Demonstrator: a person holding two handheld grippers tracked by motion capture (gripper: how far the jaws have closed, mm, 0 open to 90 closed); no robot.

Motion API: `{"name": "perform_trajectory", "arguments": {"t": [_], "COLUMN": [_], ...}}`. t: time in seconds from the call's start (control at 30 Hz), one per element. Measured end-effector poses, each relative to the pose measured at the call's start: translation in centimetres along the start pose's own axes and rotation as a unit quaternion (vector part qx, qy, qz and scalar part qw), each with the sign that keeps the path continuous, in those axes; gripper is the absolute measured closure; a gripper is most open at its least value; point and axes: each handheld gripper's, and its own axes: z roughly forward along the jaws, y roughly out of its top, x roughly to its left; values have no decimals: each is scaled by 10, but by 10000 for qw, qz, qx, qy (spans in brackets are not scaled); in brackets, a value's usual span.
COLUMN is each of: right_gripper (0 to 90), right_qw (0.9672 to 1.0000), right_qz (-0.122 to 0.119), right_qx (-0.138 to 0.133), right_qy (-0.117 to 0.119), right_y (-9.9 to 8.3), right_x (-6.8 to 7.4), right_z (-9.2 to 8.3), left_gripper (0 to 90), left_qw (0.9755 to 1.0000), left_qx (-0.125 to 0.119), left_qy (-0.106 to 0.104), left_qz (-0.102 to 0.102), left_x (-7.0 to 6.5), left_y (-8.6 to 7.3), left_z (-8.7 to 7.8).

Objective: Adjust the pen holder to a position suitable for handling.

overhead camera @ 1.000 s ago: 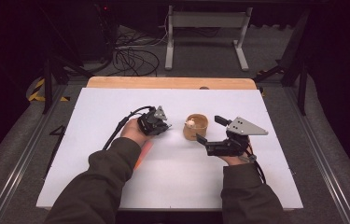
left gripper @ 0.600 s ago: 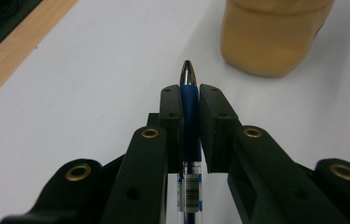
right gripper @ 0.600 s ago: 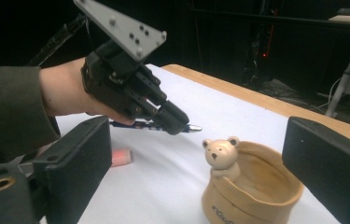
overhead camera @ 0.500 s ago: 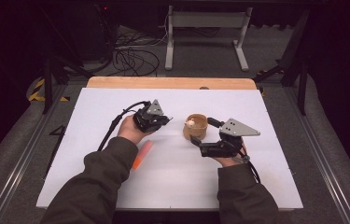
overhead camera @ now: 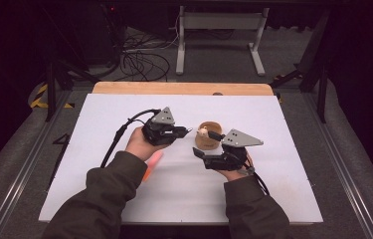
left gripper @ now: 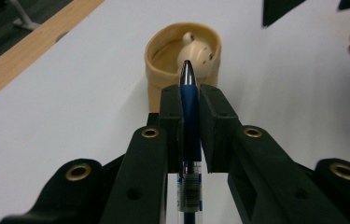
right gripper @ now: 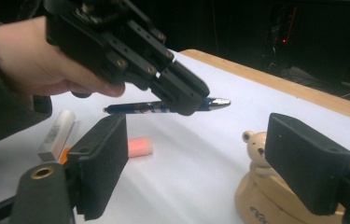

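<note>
My left gripper (overhead camera: pixel 186 132) is shut on a blue pen (left gripper: pixel 190 121), which lies level with its silver tip toward a tan round holder (overhead camera: pixel 207 145). A small bear figure (left gripper: pixel 196 46) sits in the holder (left gripper: pixel 163 56). The pen (right gripper: pixel 163 106) hangs above the white board, held by the left gripper (right gripper: pixel 182 98), a little short of the holder. My right gripper (overhead camera: pixel 205 143) reaches in from the right at the holder's near side. Its jaws have just been closing, stand apart around the holder (right gripper: pixel 261 205), and press on nothing.
A pink-orange marker (overhead camera: pixel 151 164) lies on the white board (overhead camera: pixel 273 199) by the left forearm. A pink cap (right gripper: pixel 140 146) and a white and orange marker (right gripper: pixel 58 135) lie there too. A wooden strip (overhead camera: pixel 184 88) runs along the far edge.
The left hand has risen and carried the pen right, toward the holder. The right gripper has slid left up to the holder and its jaws have narrowed.
</note>
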Motion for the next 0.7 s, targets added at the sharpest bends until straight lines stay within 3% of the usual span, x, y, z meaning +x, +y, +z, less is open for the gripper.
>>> {"name": "perform_trajectory", "arguments": {"t": [0.43, 0.7], "right_gripper": [324, 367], "right_qw": [9999, 9998], "right_qz": [-4, 8], "right_qx": [34, 61], "right_qy": [127, 213], "right_y": [-3, -5], "right_x": [12, 22], "right_z": [13, 22], "left_gripper": [802, 802], "left_qw": [9988, 9982], "left_qx": [-398, -454], "left_qy": [-197, -338], "left_qz": [-197, -203], "left_x": [-16, -24], "left_y": [10, 14], "left_z": [-9, -8]}}
